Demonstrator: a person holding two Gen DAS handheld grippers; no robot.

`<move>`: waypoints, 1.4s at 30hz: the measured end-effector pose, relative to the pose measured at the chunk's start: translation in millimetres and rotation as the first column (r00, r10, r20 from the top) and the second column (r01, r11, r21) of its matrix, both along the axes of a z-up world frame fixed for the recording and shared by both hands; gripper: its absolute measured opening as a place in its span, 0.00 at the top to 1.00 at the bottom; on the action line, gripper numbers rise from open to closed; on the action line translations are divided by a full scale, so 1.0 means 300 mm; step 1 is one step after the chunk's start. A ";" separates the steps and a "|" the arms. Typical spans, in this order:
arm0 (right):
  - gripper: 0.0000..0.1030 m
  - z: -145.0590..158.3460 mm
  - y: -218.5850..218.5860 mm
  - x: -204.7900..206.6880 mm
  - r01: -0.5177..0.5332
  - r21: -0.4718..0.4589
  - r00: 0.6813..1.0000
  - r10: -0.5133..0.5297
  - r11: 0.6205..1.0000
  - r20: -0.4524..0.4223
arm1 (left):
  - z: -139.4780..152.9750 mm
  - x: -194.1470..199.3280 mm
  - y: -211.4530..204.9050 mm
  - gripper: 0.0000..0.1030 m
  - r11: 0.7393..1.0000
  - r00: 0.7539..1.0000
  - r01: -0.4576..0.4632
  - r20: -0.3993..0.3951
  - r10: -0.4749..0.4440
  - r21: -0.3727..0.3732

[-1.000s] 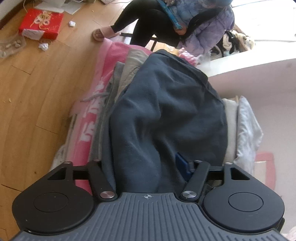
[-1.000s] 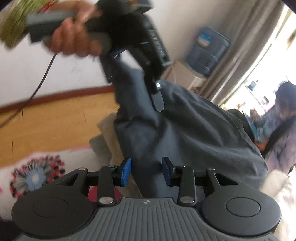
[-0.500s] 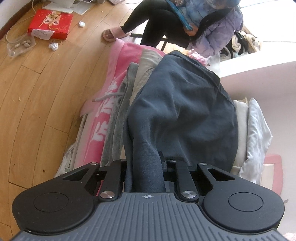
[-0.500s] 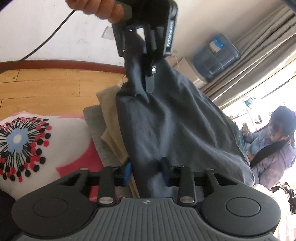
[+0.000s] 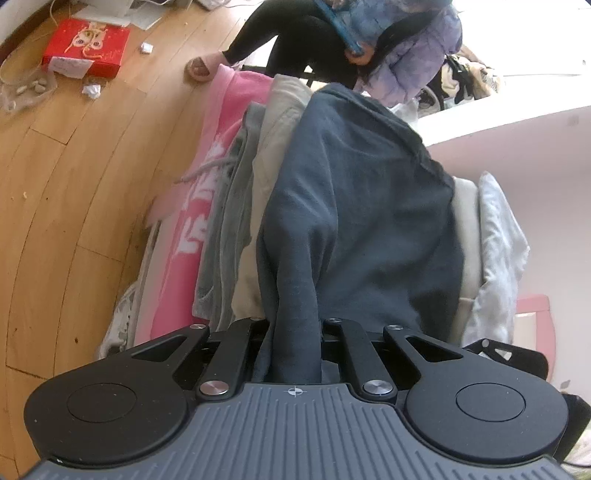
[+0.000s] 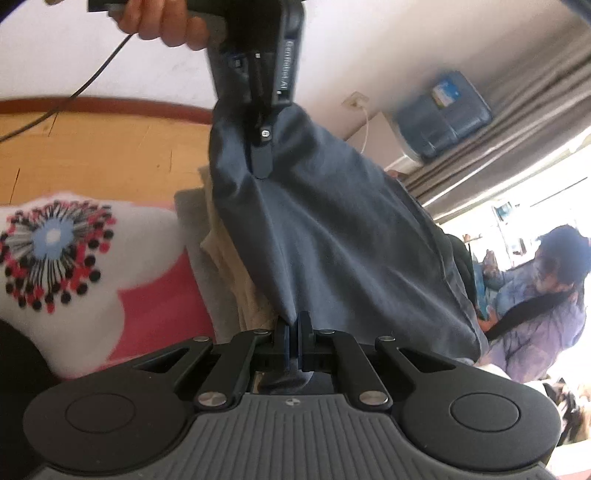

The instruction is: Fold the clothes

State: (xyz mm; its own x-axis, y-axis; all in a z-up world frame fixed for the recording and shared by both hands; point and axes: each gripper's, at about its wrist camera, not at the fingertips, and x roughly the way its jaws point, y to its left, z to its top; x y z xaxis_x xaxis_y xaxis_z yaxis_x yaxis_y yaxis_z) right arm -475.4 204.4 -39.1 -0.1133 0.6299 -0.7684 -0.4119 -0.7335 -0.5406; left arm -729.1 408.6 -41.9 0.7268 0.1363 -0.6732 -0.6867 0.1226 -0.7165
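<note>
A dark blue-grey garment (image 5: 362,206) hangs stretched between both grippers above a pile of clothes. My left gripper (image 5: 293,328) is shut on a bunched edge of the garment, which runs up between its fingers. My right gripper (image 6: 294,325) is shut on another edge of the same garment (image 6: 332,236), its blue pads pressed together. In the right wrist view the left gripper (image 6: 260,158), held by a hand (image 6: 162,26), pinches the cloth higher up. Beneath lie a beige garment (image 5: 273,147) and a grey garment (image 5: 229,206).
A pink blanket with white characters (image 5: 192,221) covers the surface, with a flower-print part (image 6: 55,240). A seated person (image 5: 388,37) is at the far end. A red box (image 5: 86,46) lies on the wooden floor (image 5: 74,184). A water jug (image 6: 443,110) stands by the curtain.
Both grippers went from open to shut on the dark garment. The cloth has been lifted and pulled taut between them, with the left gripper raised higher.
</note>
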 end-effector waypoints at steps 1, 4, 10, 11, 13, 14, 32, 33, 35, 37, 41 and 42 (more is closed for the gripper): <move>0.96 -0.010 -0.005 -0.001 -0.010 0.000 1.000 0.010 1.000 0.010 | -0.001 0.000 0.003 0.92 1.000 1.000 0.004 -0.001 -0.004 0.012; 0.91 -0.039 -0.021 -0.005 -0.039 -0.002 0.999 0.039 0.999 0.038 | 0.000 -0.013 0.009 0.88 1.000 1.000 0.010 0.008 -0.010 0.022; 0.72 -0.093 -0.050 -0.012 -0.090 -0.010 0.992 0.091 0.996 0.086 | 0.051 -0.032 -0.022 0.43 0.994 0.990 0.057 -0.133 -0.045 0.090; 0.69 -0.095 -0.051 -0.012 -0.089 -0.015 0.993 0.090 0.996 0.078 | 0.061 -0.044 -0.030 0.43 0.993 0.986 0.063 -0.161 -0.046 0.103; 0.64 -0.096 -0.056 -0.014 -0.089 -0.016 0.993 0.089 0.996 0.073 | 0.084 -0.081 -0.050 0.43 0.992 0.984 0.057 -0.177 -0.036 0.114; 0.64 -0.091 -0.060 -0.015 -0.085 -0.014 0.994 0.085 0.996 0.067 | 0.099 -0.101 -0.060 0.43 0.992 0.982 0.038 -0.189 -0.014 0.123; 0.89 0.111 0.218 0.149 0.626 -0.302 0.641 -0.695 0.719 -0.326 | 0.190 0.280 -0.146 0.47 0.874 0.960 0.049 -0.264 0.092 0.483; 0.89 0.077 0.226 0.142 0.642 -0.306 0.644 -0.711 0.703 -0.282 | 0.163 0.290 -0.147 0.48 0.882 0.953 0.050 -0.287 0.098 0.469; 0.91 0.052 0.230 0.130 0.655 -0.293 0.651 -0.717 0.696 -0.248 | 0.119 0.291 -0.156 0.48 0.896 0.942 0.031 -0.314 0.122 0.444; 0.91 0.091 0.240 0.130 0.656 -0.302 0.638 -0.722 0.692 -0.269 | 0.100 0.285 -0.166 0.48 0.894 0.940 -0.005 -0.303 0.157 0.449; 0.91 0.236 0.321 0.158 0.652 -0.255 0.605 -0.693 0.714 -0.393 | 0.099 0.277 -0.177 0.47 0.881 0.937 -0.048 -0.285 0.203 0.470; 0.91 0.251 0.370 0.166 0.656 -0.252 0.592 -0.693 0.711 -0.412 | 0.097 0.282 -0.181 0.47 0.877 0.935 -0.053 -0.286 0.212 0.477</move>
